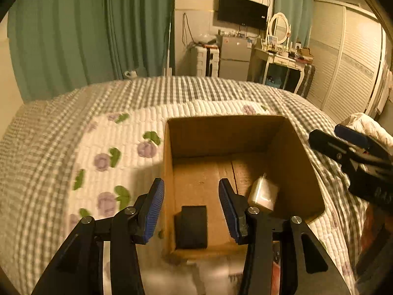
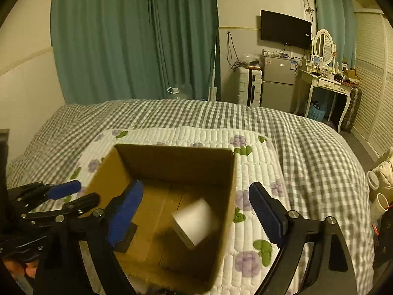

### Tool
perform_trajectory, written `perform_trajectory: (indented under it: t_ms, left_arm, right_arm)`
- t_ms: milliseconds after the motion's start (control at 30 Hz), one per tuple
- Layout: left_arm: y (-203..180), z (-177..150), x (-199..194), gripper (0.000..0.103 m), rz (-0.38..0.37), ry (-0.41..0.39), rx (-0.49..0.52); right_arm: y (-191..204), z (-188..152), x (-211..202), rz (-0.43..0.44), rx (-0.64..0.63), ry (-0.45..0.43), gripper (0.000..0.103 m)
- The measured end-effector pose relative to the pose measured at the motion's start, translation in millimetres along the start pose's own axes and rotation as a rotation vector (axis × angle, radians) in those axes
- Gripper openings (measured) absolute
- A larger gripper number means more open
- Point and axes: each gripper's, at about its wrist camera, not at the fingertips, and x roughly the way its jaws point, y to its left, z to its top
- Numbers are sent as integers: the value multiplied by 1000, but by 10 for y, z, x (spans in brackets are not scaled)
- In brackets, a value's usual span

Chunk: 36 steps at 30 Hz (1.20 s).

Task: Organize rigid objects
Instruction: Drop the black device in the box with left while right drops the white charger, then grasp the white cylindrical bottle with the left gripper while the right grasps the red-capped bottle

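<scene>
We see a matt brown cardboard box (image 1: 289, 147) on quilted cloth bedding (image 1: 118, 123); ribbed blue pads (image 2: 266, 211) line the black plastic jaws.

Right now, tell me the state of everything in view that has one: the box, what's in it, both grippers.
Cardboard box: open-topped, upright on the quilt.
White block: inside the box, tilted, blurred.
Black block: inside the box, on its floor.
Left gripper: open, holding nothing.
Right gripper: open, holding nothing.

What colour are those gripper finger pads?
Blue, ribbed pads on black arms; clearest in the right wrist view.
</scene>
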Motion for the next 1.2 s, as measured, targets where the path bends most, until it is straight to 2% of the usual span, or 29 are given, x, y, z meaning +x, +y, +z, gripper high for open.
perform_trajectory:
  t_ms: [133, 267, 333, 467, 600, 767, 933, 967, 1167, 1200]
  left_arm:
    - [-10, -103, -463, 73, 5, -55, 17]
    - [-12, -303, -809, 80, -8, -69, 15]
    - [-7, -415, -902, 91, -4, -76, 7]
    - [17, -632, -909, 93, -14, -46, -10]
    - [23, -834, -776, 93, 1, -16, -7]
    - [7, -1118, -475, 93, 8, 40, 0]
    - [-23, -1365, -140, 93, 6, 106, -2]
    - [-25, -1400, -78, 93, 4, 121, -6]
    - [-48, -1517, 203, 93, 28, 172, 6]
    - [-48, -1521, 250, 93, 34, 181, 2]
  right_arm:
    - [20, -6, -414, -45, -37, 2, 88]
    - [59, -155, -844, -73, -33, 5, 88]
    - [73, -267, -956, -76, -18, 34, 88]
    - [143, -550, -1050, -104, -8, 75, 88]
    - [189, -921, -945, -108, 12, 153, 88]
    - [214, -1364, -517, -122, -52, 294, 88]
    - [65, -1699, -70, -130, -15, 447, 74]
    - [64, -1748, -3, -128, -21, 462, 69]
    - [-26, -1732, 220, -114, 12, 443, 68]
    - [-31, -1765, 261, -110, 14, 453, 65]
